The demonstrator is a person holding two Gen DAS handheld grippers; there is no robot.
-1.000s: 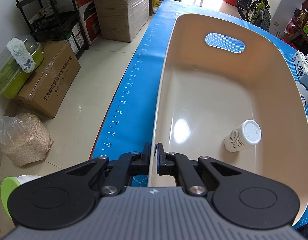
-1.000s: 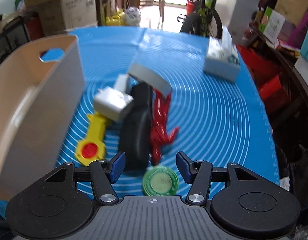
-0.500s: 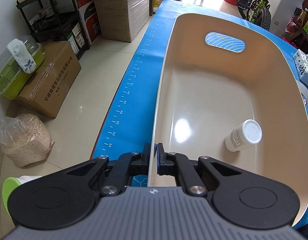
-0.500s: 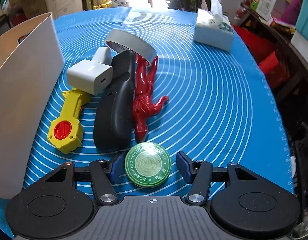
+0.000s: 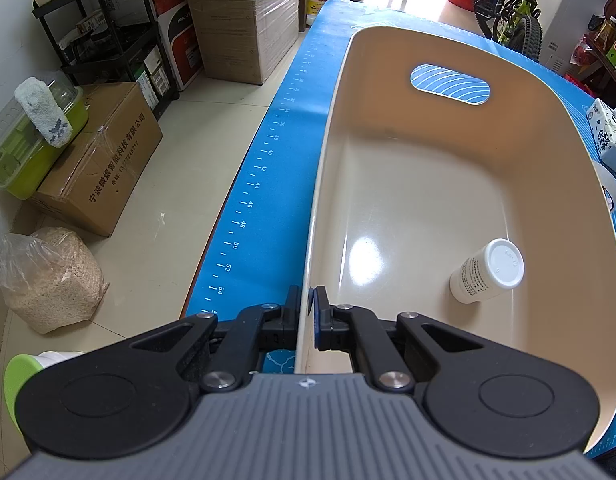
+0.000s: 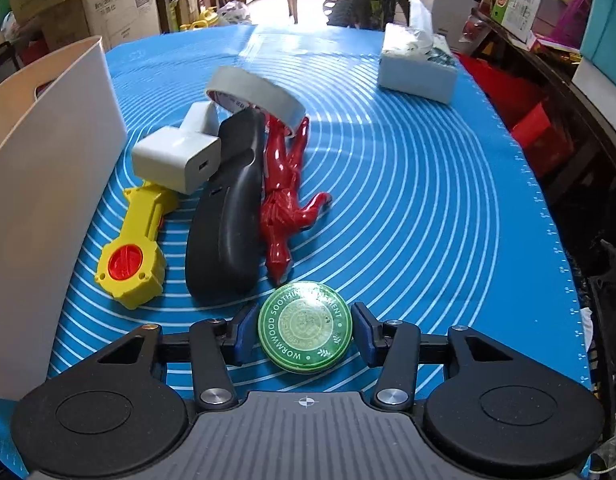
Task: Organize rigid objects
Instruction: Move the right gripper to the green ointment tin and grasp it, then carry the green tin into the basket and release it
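Observation:
My left gripper is shut on the near rim of a beige bin, one finger outside and one inside. A white pill bottle lies on its side in the bin. My right gripper is open, its fingers on either side of a round green tin lying flat on the blue mat; small gaps show on both sides. Beyond it lie a black oblong object, a red figurine, a yellow toy, a white charger and a grey tape roll.
The bin's outer wall stands left of the pile. A tissue pack sits at the mat's far right. The table's left edge drops to a floor with cardboard boxes and shelves. A bicycle stands beyond the table.
My right gripper has moved forward and down, so the green tin now sits between its fingers. The left gripper and bin have not moved.

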